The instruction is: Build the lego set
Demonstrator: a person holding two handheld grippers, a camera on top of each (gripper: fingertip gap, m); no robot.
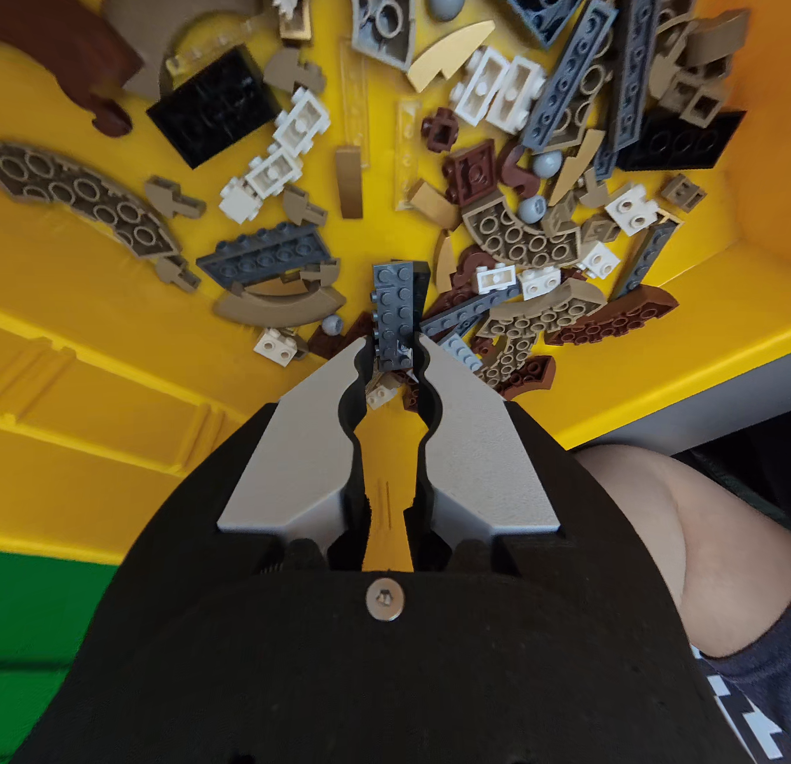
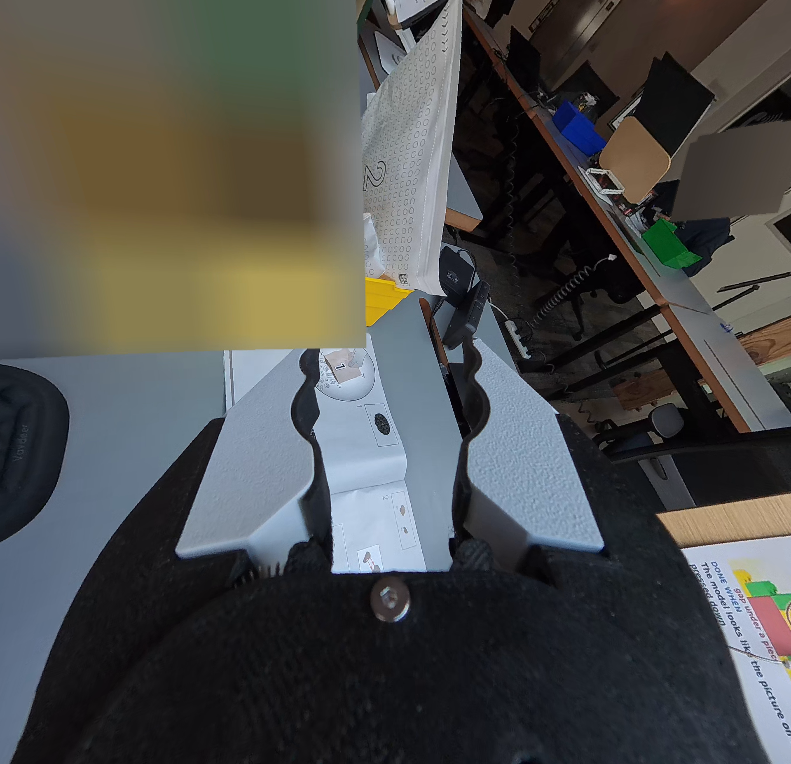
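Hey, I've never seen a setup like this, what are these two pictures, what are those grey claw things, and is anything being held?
Each picture comes from a camera mounted on a hand-held gripper, looking forward along its two grey fingers. A person holds one gripper in each hand; there is no robot arm.

In the left wrist view, the left gripper reaches over a yellow tray strewn with loose tan, brown, white, black and grey Lego pieces. Its fingertips are closed on a dark grey studded plate.

In the right wrist view, the right gripper is open and holds nothing. It hangs over a grey table where an instruction booklet lies open. The big blurred patch was added afterwards for privacy.
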